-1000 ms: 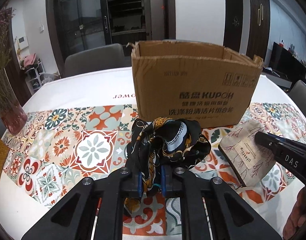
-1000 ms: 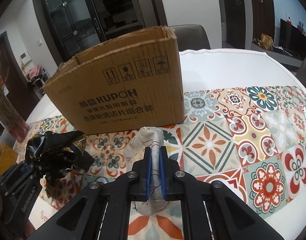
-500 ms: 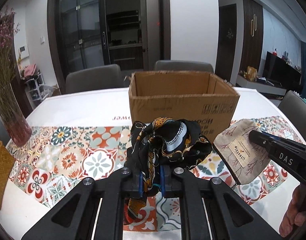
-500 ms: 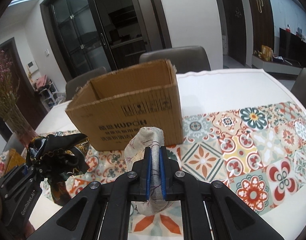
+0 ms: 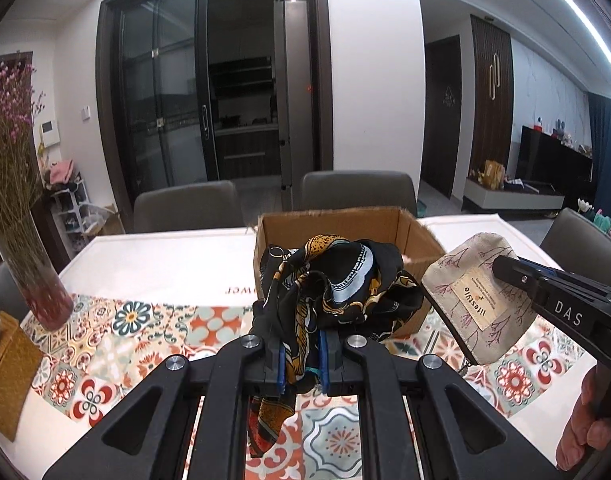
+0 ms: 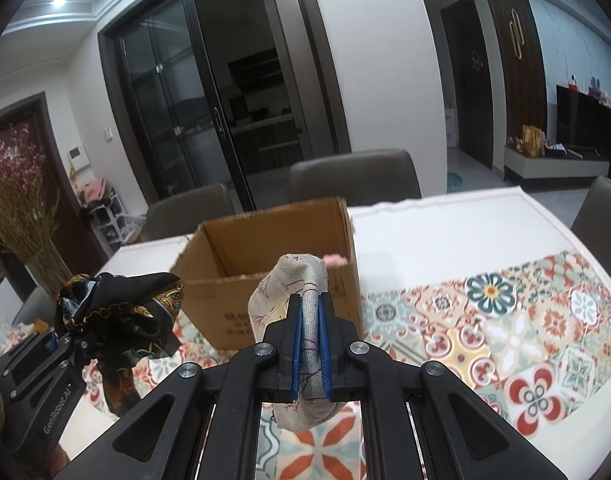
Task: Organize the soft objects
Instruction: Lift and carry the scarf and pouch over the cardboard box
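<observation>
I am pinching a black and gold scarf [image 5: 337, 292] in my left gripper [image 5: 301, 356], the blue pads [image 5: 281, 360] closed on a bunched fold near its middle. That is why most of the cloth is billowing up above the fingers while one tail is dangling below them, clear of the table. Gripping it in a wad like this is keeping the loose ends from dragging on the patterned runner [image 5: 145, 332].

In my right gripper [image 6: 309, 344] I am clamping a beige fabric pouch [image 6: 297, 284] edge-on, the flat sides squeezed between the pads so it is standing up out of the jaws. From the left camera the same pouch is showing its label, held up just to the right of the scarf.

I am holding both things raised above the table and side by side, on the near side of the cardboard box [image 6: 281, 240]. Its top is open and facing up, so I judge I am bringing them high enough to clear the near wall and let go inside. Something pink is peeking at the box's right inner edge; I cannot tell what it is.

Farther left, a glass vase [image 5: 37, 280] of dried flowers is standing well apart from my path, and grey chairs [image 5: 185, 212] are waiting beyond the far edge of the white table [image 5: 165, 256].
</observation>
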The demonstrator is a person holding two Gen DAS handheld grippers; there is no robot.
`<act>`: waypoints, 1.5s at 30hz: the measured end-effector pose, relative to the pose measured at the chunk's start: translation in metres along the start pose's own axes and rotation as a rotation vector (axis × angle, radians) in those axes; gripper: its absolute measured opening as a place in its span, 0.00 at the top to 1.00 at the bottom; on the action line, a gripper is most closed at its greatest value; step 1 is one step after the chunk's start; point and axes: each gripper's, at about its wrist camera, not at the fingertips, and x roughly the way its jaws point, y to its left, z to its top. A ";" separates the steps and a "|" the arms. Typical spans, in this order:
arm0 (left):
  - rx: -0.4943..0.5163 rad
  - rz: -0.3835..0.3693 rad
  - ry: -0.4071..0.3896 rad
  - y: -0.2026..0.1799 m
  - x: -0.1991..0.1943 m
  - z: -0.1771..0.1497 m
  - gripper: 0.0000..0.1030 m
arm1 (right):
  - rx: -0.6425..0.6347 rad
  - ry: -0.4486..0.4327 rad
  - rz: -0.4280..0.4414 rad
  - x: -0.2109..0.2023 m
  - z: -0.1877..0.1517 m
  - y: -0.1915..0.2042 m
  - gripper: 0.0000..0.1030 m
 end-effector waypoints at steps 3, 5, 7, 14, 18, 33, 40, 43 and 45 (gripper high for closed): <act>0.005 -0.005 -0.024 -0.001 -0.005 0.010 0.88 | -0.009 -0.027 0.002 -0.007 0.009 0.003 0.91; 0.008 -0.013 -0.042 -0.001 -0.010 0.017 0.88 | -0.011 -0.046 0.005 -0.011 0.016 0.004 0.91; 0.004 -0.019 -0.057 0.000 -0.013 0.022 0.88 | -0.014 -0.064 0.007 -0.015 0.021 0.006 0.91; -0.002 -0.061 -0.098 0.007 -0.012 0.045 0.88 | -0.035 -0.126 0.020 -0.023 0.040 0.014 0.91; 0.008 -0.068 -0.120 0.009 -0.012 0.055 0.88 | -0.053 -0.162 0.023 -0.025 0.052 0.019 0.91; 0.049 -0.110 -0.174 0.014 0.016 0.106 0.88 | -0.087 -0.237 0.041 -0.008 0.098 0.034 0.91; 0.045 -0.129 -0.159 0.019 0.045 0.125 0.88 | -0.098 -0.249 0.033 0.012 0.118 0.037 0.91; 0.037 -0.144 -0.150 0.021 0.058 0.132 0.88 | -0.096 -0.248 0.037 0.021 0.124 0.038 0.91; 0.026 -0.162 -0.144 0.021 0.067 0.136 0.88 | -0.094 -0.243 0.039 0.029 0.129 0.038 0.91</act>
